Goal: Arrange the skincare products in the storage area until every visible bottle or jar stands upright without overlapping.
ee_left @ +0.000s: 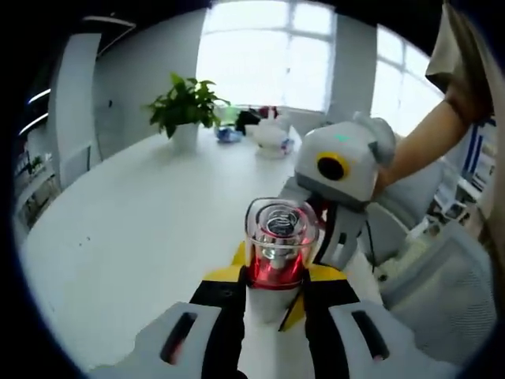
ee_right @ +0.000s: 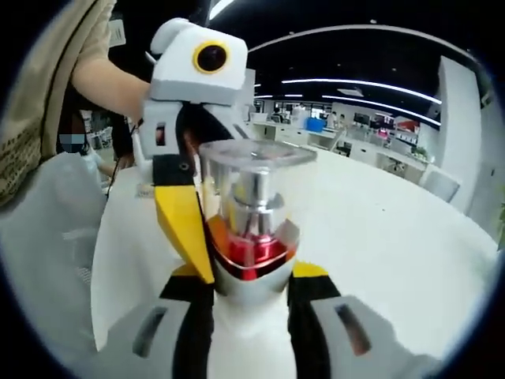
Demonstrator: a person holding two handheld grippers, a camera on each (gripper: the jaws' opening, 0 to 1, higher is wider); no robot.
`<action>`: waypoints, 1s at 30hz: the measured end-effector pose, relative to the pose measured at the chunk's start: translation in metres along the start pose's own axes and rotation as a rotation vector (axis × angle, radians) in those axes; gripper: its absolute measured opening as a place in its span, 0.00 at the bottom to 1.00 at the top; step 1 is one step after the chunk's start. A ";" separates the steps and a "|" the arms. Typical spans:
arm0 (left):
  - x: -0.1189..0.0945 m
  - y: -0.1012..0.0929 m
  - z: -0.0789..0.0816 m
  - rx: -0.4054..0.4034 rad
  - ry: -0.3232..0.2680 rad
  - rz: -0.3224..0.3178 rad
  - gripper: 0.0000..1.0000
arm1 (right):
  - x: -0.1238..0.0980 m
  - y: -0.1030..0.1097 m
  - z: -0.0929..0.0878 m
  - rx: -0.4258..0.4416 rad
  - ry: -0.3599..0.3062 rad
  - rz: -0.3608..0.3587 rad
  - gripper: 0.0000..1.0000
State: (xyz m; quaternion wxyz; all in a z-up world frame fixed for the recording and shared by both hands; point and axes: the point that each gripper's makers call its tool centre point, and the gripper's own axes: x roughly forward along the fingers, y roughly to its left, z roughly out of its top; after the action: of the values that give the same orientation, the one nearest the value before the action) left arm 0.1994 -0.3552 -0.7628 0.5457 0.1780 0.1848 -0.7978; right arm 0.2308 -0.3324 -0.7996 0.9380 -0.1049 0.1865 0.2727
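Observation:
A skincare bottle (ee_left: pixel 276 245) with a clear cap, a silver pump, a red collar and a white body is held above the white table (ee_left: pixel 134 229). In the left gripper view my left gripper (ee_left: pixel 274 278) is shut on its body, yellow-tipped jaws on either side. The right gripper (ee_left: pixel 334 237) reaches in from the right and touches the bottle's far side. In the right gripper view the bottle (ee_right: pixel 252 197) stands upright between my right gripper's (ee_right: pixel 251 272) jaws, which are shut on the white body. The left gripper's yellow finger (ee_right: pixel 183 225) lies against the bottle's left side; its other finger is hidden.
A potted plant (ee_left: pixel 185 106) and white containers (ee_left: pixel 272 134) stand at the table's far end. A white mesh chair (ee_left: pixel 446 292) is at the right. A person's arm (ee_right: pixel 110 83) holds the left gripper, and the table (ee_right: pixel 387 229) stretches off to the right.

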 end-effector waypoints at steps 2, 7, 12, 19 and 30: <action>0.001 0.005 0.001 0.005 0.002 0.002 0.24 | 0.002 -0.005 0.000 -0.003 0.006 0.003 0.35; 0.002 0.012 0.003 0.010 0.004 0.007 0.24 | 0.005 -0.012 -0.001 -0.006 0.013 -0.002 0.35; 0.004 0.014 0.001 0.009 0.007 0.006 0.24 | 0.005 -0.012 -0.002 0.005 0.012 -0.010 0.35; 0.005 0.014 -0.001 0.006 0.019 0.012 0.25 | 0.007 -0.011 -0.007 0.017 0.065 -0.022 0.36; 0.001 0.014 -0.005 -0.033 0.032 0.039 0.36 | 0.006 -0.001 -0.008 0.037 0.097 -0.043 0.50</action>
State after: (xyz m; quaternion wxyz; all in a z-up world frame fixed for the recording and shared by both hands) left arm 0.2130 -0.3581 -0.7690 0.5609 0.1852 0.2030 -0.7809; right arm 0.2335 -0.3329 -0.8090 0.9352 -0.1048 0.2346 0.2436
